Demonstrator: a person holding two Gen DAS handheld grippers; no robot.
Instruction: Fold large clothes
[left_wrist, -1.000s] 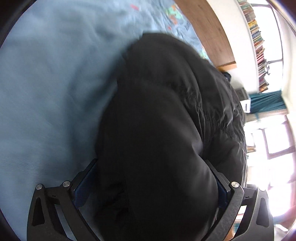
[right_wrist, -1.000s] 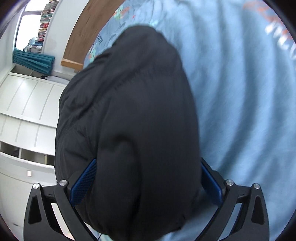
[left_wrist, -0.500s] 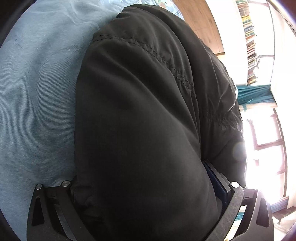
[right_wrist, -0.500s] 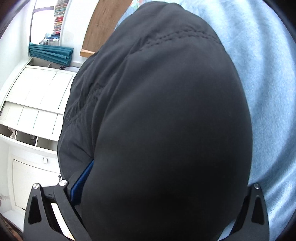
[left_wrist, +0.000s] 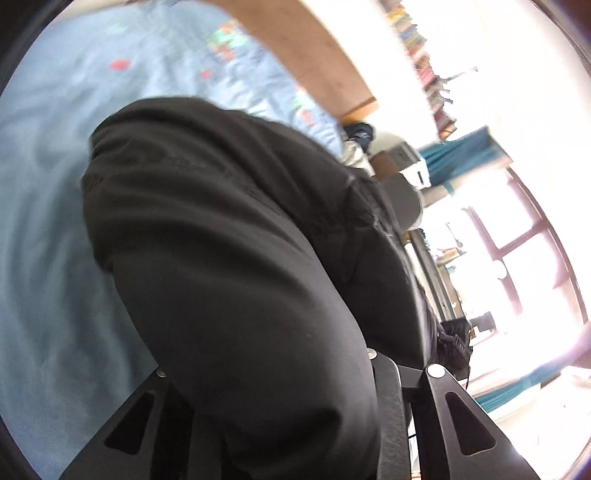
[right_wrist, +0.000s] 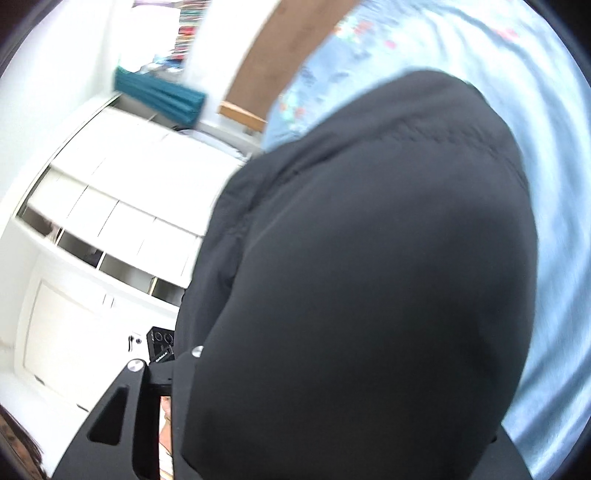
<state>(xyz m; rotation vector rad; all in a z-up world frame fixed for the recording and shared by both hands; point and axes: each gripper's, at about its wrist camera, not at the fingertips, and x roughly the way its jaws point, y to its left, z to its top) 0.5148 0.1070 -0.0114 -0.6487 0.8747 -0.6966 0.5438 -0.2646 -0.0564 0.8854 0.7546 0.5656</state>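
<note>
left hand-held gripper (left_wrist: 266, 373): matte black frame, silver screws, slotted cut-outs | right hand-held gripper (right_wrist: 332, 369): same black frame, silver screws

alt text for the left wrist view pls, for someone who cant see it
A bulky black padded jacket fills the view, bunched between the closing fingers of the left claw above a light blue printed bedsheet. Behind it are a wooden headboard, a blurred shelf of books and a bright window.

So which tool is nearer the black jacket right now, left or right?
Neither: both grip the black jacket. On the left tool the jaws have just been closing onto a bunched fold; on the right tool likewise, with fabric bulging over it.
</note>
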